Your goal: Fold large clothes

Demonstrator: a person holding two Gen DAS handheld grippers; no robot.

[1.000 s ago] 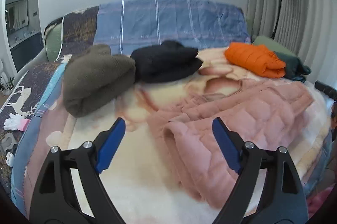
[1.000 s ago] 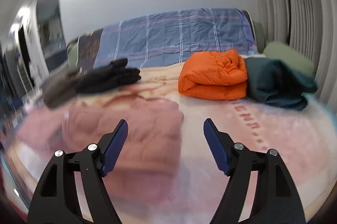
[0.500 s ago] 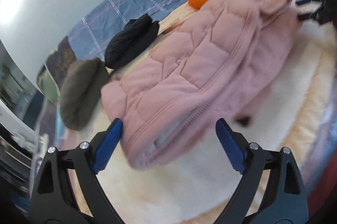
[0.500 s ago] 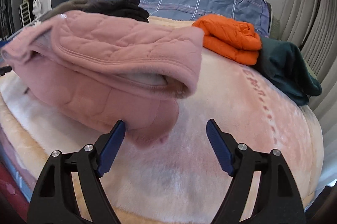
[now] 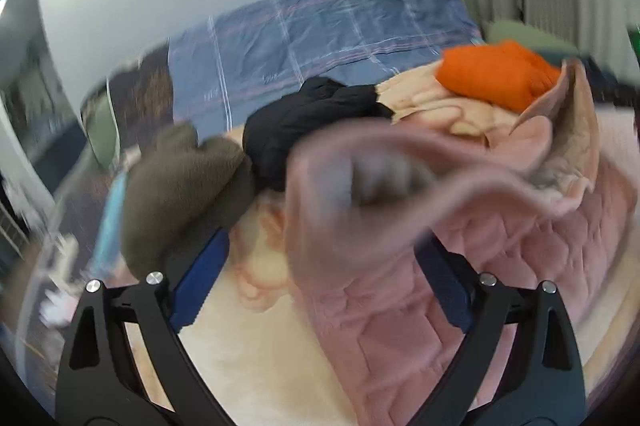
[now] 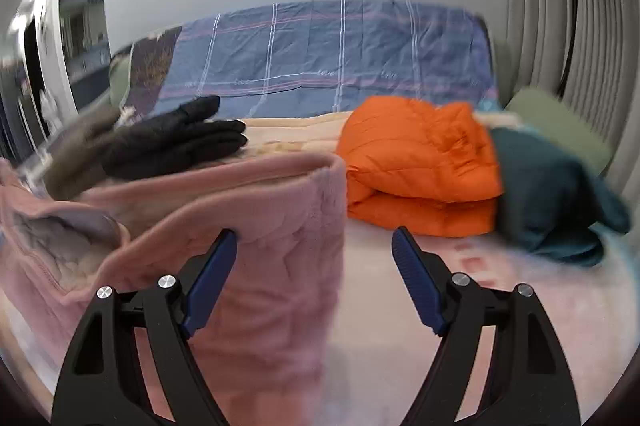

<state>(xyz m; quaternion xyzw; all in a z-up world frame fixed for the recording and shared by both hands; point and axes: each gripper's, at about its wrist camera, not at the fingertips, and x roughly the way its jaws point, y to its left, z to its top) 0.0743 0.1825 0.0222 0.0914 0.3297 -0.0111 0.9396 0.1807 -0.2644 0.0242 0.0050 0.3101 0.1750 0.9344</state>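
folding's mid-way on the pink jacket [image 5: 400,246]: bunched, hem raised, not flat. your left gripper [image 5: 320,274] is opening, fabric between the jaws, unpinched. right gripper [image 6: 312,274] gapes at the jacket's edge, gripping nothing. behind the jacket, orange jacket [image 6: 416,169], black one [image 5: 304,121] and brown one [image 5: 180,193] look folded.
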